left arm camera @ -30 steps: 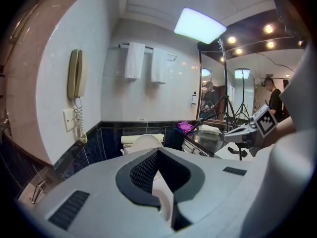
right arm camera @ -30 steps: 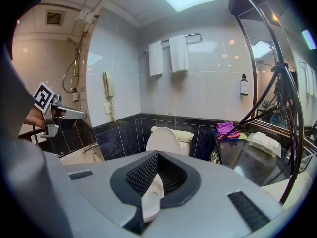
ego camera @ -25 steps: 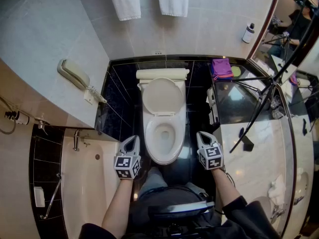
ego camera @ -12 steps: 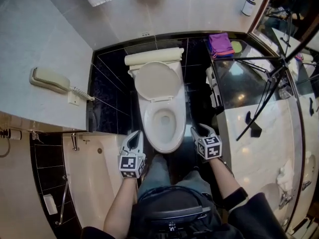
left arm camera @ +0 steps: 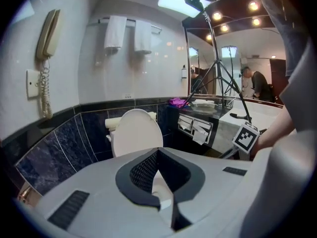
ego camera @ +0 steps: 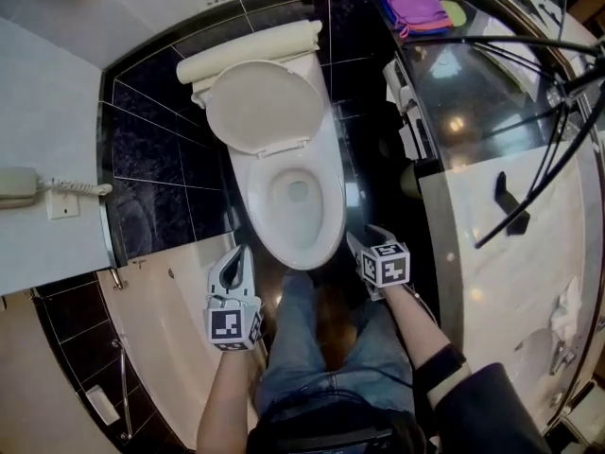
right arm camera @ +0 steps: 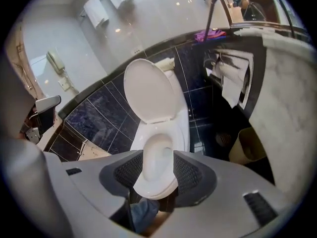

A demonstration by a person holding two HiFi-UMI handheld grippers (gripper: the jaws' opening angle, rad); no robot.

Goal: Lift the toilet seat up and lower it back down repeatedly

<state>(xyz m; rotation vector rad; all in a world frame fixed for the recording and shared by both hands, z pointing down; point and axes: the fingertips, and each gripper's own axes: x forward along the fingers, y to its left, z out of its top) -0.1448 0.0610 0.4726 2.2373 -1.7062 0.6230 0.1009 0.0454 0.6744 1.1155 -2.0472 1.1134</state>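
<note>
In front of the toilet (ego camera: 295, 197): a person stands facing the bowl, legs in jeans (ego camera: 326, 348) just short of its front edge, with a gripper in each hand.
Toilet seat (ego camera: 250, 201): lies flat as the white ring round the bowl's opening (from above, ring and bare rim are hard to tell apart). Neither gripper touches it.
Lid (ego camera: 260, 107): raised, leaning back against the tank (ego camera: 248, 53).
Left gripper (ego camera: 242, 253): low at the bowl's front left, by the edge of the bathtub (ego camera: 165, 348) in the head view. Its jaw tips meet in a point and grip nothing.
Right gripper (ego camera: 365, 238): at the bowl's front right, angled steeply down. Its jaws have just been opening and stand wide apart. Its own view frames the bowl's front in the gap, but the bowl lies beyond the pads, which press on nothing.
Left wall: a beige telephone (ego camera: 19, 185) on pale tile above dark marbled tile, with two white towels (left arm camera: 116, 32) on a rail higher up.
Right side: a purple cloth (ego camera: 416, 6) on a dark shelf, a pale marble counter (ego camera: 510, 253) and the black legs of a tripod (ego camera: 529, 159) crossing above it.
</note>
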